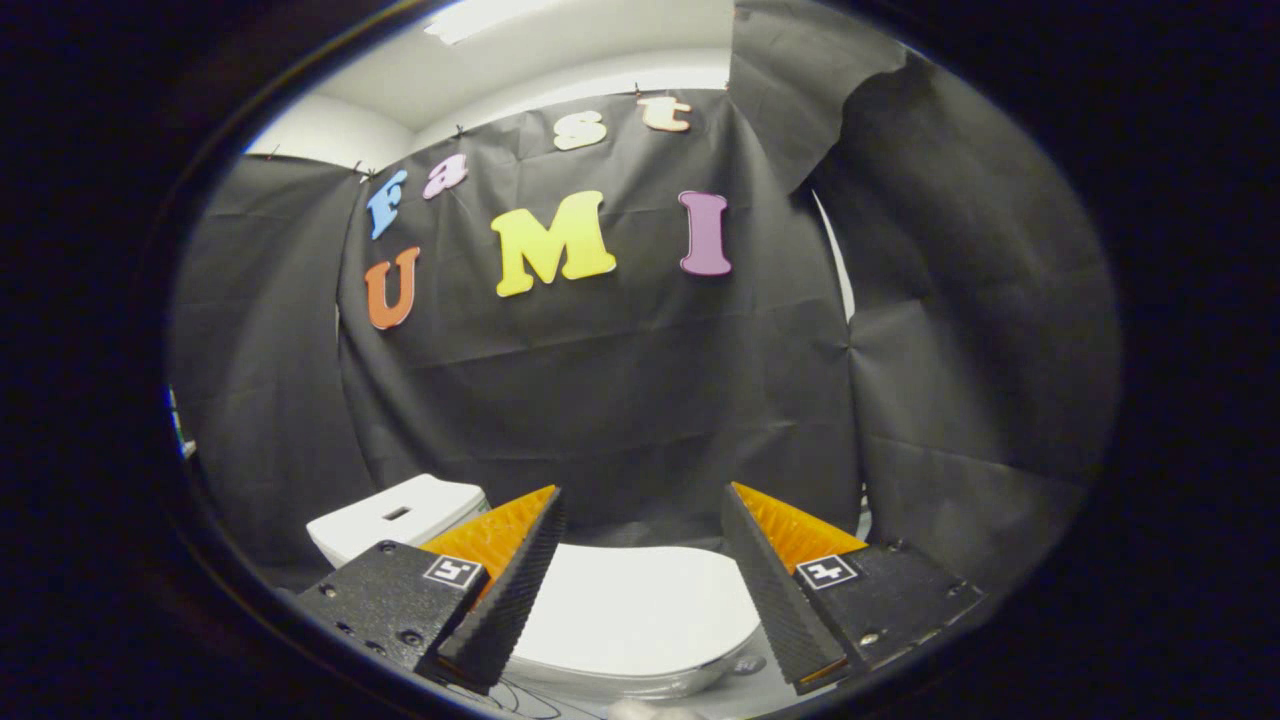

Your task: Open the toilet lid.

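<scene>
Approach step: gripper (pixel 640 560) fingers spread, empty, above the closed toilet lid (pixel 630 610); next, probably hook its front edge.

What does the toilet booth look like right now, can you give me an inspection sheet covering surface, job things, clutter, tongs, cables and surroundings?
Surface: pale floor beside the toilet, a small strip in sight.
Job's things: toilet lid white, lying down flat and closed, below and between the fingers; white tank behind it, with a flat button on top.
Clutter: a small round thing on the floor by the bowl; too small to identify.
Tongs: tongs open, fingers wide apart, held above the lid, not touching it.
Cables: thin dark wires on the floor below the bowl's front.
Surroundings: black cloth wall behind and at both sides; white ceiling above.
</scene>
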The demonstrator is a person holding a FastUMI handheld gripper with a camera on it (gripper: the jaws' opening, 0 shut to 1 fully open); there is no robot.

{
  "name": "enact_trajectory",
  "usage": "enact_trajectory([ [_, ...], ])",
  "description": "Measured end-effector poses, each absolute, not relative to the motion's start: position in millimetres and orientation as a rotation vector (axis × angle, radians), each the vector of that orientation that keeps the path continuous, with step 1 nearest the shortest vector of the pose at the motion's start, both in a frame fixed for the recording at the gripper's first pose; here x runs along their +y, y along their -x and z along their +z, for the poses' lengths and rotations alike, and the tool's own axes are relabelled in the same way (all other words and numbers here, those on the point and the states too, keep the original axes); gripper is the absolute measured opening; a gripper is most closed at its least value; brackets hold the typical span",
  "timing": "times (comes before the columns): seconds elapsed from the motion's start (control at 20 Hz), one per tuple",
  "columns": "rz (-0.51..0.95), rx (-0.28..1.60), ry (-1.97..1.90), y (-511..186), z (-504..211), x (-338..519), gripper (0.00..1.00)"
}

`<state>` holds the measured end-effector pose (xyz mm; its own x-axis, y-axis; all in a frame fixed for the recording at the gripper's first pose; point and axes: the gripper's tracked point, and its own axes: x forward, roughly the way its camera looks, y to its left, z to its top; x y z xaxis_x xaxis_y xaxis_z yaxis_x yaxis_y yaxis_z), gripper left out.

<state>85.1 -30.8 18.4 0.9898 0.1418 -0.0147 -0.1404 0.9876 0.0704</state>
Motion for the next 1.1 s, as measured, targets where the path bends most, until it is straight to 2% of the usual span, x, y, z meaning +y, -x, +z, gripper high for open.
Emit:
enact_trajectory([
  [0.15,0.15,0.109,-0.154,-114.3,-19.8,-59.8,0.99],
  [0.45,0.072,0.257,-0.382,-150.3,-102.2,-130.1,0.99],
  [0.9,0.043,0.482,-0.755,-150.9,-232.6,-157.6,0.97],
  [1.1,0.032,0.503,-0.884,-145.9,-252.0,-164.0,0.95],
])
